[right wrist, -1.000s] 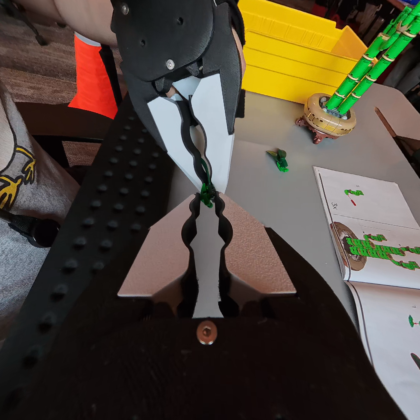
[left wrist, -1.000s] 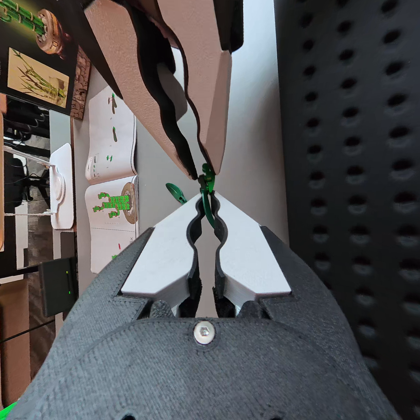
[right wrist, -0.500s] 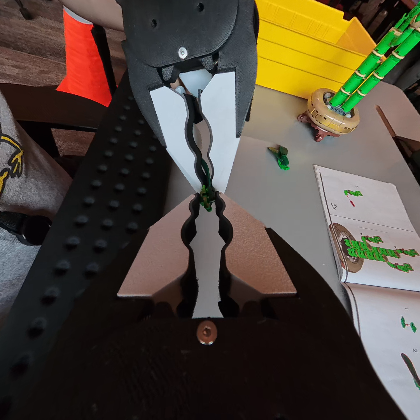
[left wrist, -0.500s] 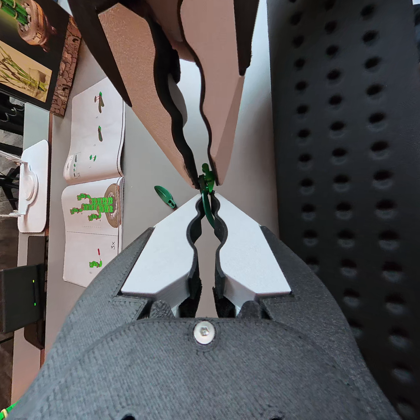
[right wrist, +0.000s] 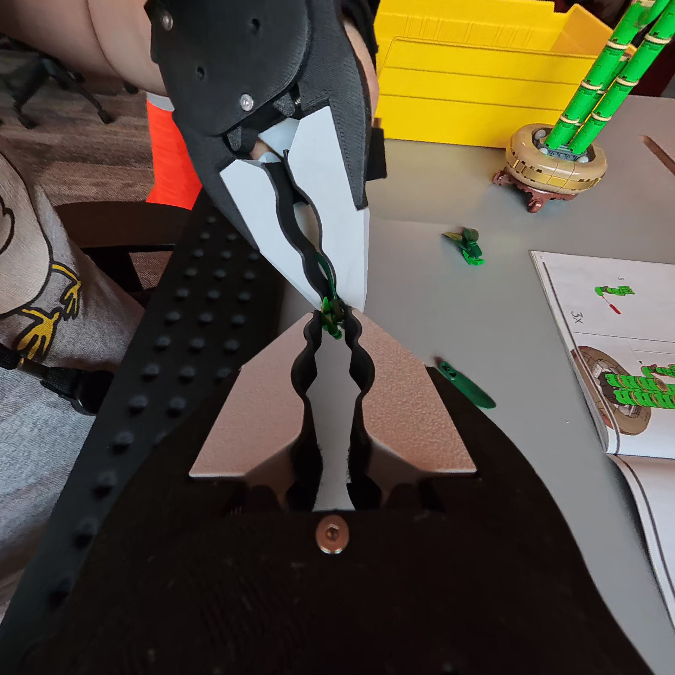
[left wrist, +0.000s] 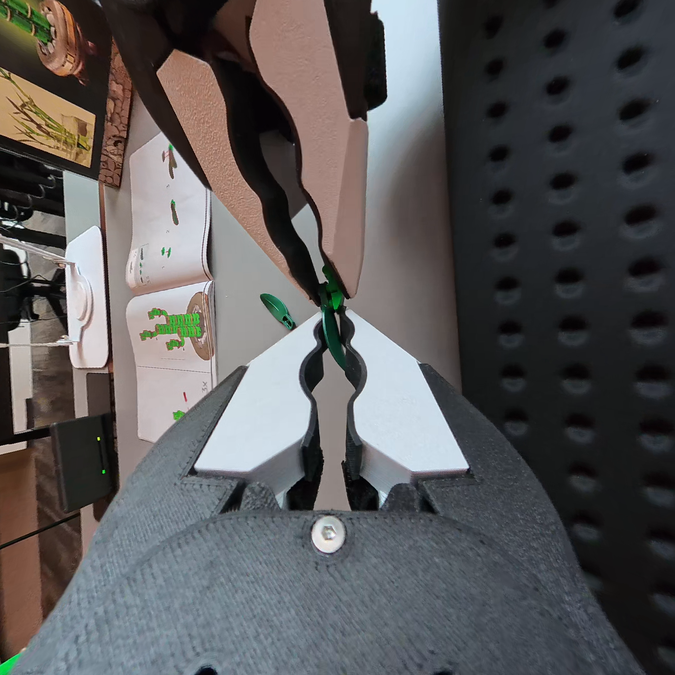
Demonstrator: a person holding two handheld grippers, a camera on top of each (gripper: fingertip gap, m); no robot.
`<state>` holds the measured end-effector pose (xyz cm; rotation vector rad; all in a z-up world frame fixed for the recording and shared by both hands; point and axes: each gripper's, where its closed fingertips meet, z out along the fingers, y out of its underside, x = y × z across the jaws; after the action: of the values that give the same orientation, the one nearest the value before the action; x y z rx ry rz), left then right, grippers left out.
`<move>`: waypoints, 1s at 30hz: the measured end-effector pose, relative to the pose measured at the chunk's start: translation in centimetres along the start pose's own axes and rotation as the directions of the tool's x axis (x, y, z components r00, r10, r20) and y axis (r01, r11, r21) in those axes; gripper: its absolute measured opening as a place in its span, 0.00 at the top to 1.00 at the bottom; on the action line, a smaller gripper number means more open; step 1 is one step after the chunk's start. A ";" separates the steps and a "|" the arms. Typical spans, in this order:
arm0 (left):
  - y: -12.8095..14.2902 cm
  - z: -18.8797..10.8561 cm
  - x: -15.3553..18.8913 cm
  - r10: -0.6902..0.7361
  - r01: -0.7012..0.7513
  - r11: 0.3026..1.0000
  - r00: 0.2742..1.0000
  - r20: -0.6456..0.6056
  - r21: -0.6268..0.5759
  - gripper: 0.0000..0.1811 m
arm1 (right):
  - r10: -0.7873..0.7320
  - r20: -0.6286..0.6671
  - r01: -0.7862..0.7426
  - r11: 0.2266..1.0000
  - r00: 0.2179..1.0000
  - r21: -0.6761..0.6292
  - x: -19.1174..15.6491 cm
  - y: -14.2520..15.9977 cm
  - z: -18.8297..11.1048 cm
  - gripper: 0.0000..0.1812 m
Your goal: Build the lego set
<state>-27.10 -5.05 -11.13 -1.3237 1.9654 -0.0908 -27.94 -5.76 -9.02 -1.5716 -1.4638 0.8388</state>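
My left gripper [left wrist: 333, 315], with white fingers, is shut on a dark green leaf piece [left wrist: 334, 341]. My right gripper [right wrist: 331, 318], with brown fingers, is shut on a small bright green piece [right wrist: 332, 323]. The two grippers meet tip to tip above the grey table, and the two pieces touch. In the left wrist view the right gripper [left wrist: 330, 292] comes in from the top. In the right wrist view the left gripper [right wrist: 338, 300] comes in from the top with the leaf [right wrist: 326, 270] between its fingers.
A loose dark leaf [right wrist: 467, 387] and a small green assembly [right wrist: 467, 248] lie on the table. The bamboo model in a tan pot [right wrist: 555, 164] stands at the back right before a yellow bin [right wrist: 475, 73]. An open booklet [right wrist: 621, 347] lies right, and a black studded surface [right wrist: 164, 328] left. The tips of both grippers are at nearly the same place.
Both grippers stay shut and tip to tip on the green pieces. The pair has tilted and shifted slightly over the table, and the loose leaf now shows in the right wrist view.
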 end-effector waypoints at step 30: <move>-0.9 -2.0 -1.3 -0.024 0.023 0.991 1.000 0.001 0.132 0.90 | -0.211 -0.196 0.209 0.977 0.957 -0.031 0.6 0.0 -0.4 0.95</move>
<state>-27.40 -5.02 -8.61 -1.2604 1.9074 -0.2261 -27.56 -5.17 -8.81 -1.4318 -1.4598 0.5355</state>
